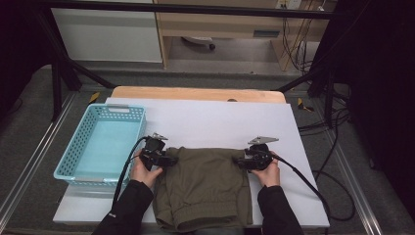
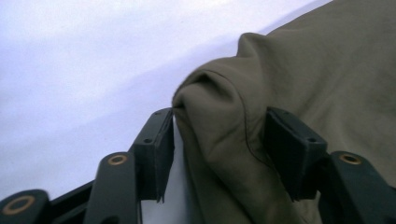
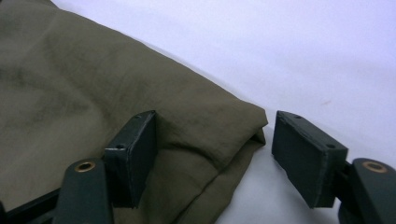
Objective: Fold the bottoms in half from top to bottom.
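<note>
An olive-green garment [image 1: 203, 186] lies folded on the white sheet [image 1: 220, 122] at the near side of the table. My left gripper [image 1: 171, 160] is at its far left corner. In the left gripper view the jaws [image 2: 219, 135] pinch a bunched fold of the cloth [image 2: 327, 70], and both pads touch it. My right gripper [image 1: 238, 160] is at the far right corner. In the right gripper view its jaws [image 3: 215, 149] straddle the corner of the garment [image 3: 70, 84]: the left pad rests on the cloth and the right pad stands clear of it.
A light blue plastic basket [image 1: 78, 142] stands at the left edge of the sheet, close to my left hand. The wooden table edge [image 1: 195, 93] shows behind the sheet. Cables trail from both grippers toward the near side.
</note>
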A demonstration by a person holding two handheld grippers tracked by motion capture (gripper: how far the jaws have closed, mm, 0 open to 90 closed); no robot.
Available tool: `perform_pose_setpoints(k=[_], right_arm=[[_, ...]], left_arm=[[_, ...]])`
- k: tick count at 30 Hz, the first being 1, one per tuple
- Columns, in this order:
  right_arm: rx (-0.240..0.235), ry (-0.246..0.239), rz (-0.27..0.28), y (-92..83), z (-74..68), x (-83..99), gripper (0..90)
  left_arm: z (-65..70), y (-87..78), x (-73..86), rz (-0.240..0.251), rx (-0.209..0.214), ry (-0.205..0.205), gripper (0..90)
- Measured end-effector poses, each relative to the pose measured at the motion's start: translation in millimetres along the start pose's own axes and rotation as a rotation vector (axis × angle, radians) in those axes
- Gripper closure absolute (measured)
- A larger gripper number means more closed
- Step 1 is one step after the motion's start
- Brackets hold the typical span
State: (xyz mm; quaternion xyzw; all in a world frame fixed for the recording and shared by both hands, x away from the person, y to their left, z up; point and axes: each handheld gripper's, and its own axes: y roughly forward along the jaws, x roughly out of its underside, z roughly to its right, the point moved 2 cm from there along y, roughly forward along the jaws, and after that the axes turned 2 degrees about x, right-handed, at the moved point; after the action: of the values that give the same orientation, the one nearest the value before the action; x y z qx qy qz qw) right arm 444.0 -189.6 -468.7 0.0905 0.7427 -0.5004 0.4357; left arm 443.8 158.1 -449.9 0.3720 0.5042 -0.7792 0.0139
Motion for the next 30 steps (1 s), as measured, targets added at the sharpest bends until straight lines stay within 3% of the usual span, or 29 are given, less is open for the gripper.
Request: perform_pose_setpoints(k=[5, 8, 9, 12, 17, 19, 26, 30], right_arm=[[-0.006, -0.011, -0.006, -0.8, -3.7, 0.2, 46.2], [-0.045, 0.025, -0.02, -2.4, -6.5, 0.3, 67.1], [-0.065, 0.039, -0.025, -2.5, -8.0, 0.4, 71.2], [-0.074, 0.038, -0.021, -5.3, -9.2, -0.2, 84.4], [-0.062, 0.07, 0.027, -10.8, -7.1, -5.7, 86.9], [-0.035, 0.074, 0.047, -10.9, -5.5, -7.0, 86.9], [0.027, 0.069, 0.054, -7.2, 0.1, -8.5, 86.9], [0.035, 0.075, 0.06, -4.5, 4.3, -11.4, 86.8]], left_arm=[[-0.6, 3.1, -0.4, 0.004, -0.005, 0.004, 55.4], [0.9, 3.5, -0.3, -0.002, 0.016, -0.003, 67.2], [1.7, 3.5, -0.4, -0.004, 0.019, -0.003, 73.7], [4.4, 2.1, -1.9, 0.002, 0.001, 0.007, 81.1], [-1.0, 0.9, -6.9, 0.057, -0.005, -0.028, 83.7], [-3.1, 3.8, -9.8, 0.075, -0.003, -0.039, 83.6], [-3.8, 11.3, -21.3, 0.088, -0.013, -0.033, 83.4], [-7.3, 14.0, -23.0, 0.096, 0.003, -0.059, 83.4]])
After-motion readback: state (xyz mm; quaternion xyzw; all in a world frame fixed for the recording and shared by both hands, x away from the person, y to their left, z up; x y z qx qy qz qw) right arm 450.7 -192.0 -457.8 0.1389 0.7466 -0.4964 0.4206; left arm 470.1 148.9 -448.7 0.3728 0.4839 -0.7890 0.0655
